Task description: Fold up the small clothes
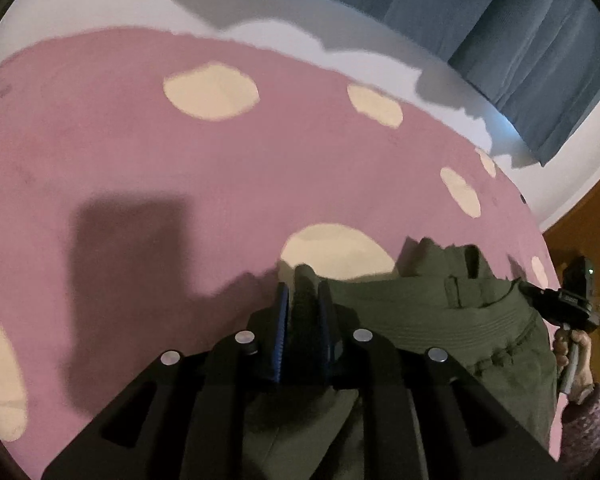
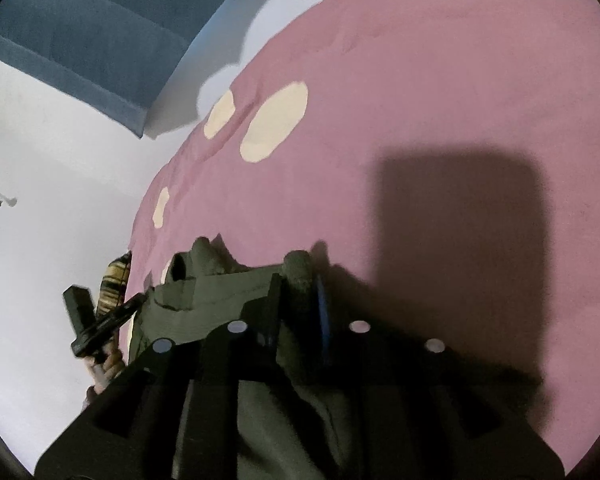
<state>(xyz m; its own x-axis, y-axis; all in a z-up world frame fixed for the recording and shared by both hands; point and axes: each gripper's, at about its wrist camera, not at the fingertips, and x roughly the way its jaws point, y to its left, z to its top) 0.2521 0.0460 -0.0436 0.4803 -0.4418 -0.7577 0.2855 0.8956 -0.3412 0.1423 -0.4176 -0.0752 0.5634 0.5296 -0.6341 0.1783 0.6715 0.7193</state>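
A small olive-green pair of shorts [image 1: 440, 320] hangs between my two grippers above a pink bedspread [image 1: 180, 160] with cream spots. My left gripper [image 1: 304, 300] is shut on one corner of the waistband, green cloth bunched between its blue pads. My right gripper [image 2: 298, 280] is shut on the other waistband corner [image 2: 296, 268]. The waistband with a belt loop stretches sideways between them, and the rest of the shorts [image 2: 280, 420] hangs down under both grippers. The right gripper also shows at the right edge of the left wrist view [image 1: 572, 304], the left gripper at the left of the right wrist view [image 2: 100, 320].
The pink bedspread [image 2: 420, 100] spreads wide under the shorts, with gripper shadows on it. A white wall [image 2: 40, 240] and blue curtains [image 1: 480, 20] lie beyond the bed's far edge. A brown wooden surface [image 1: 592, 220] shows at the right.
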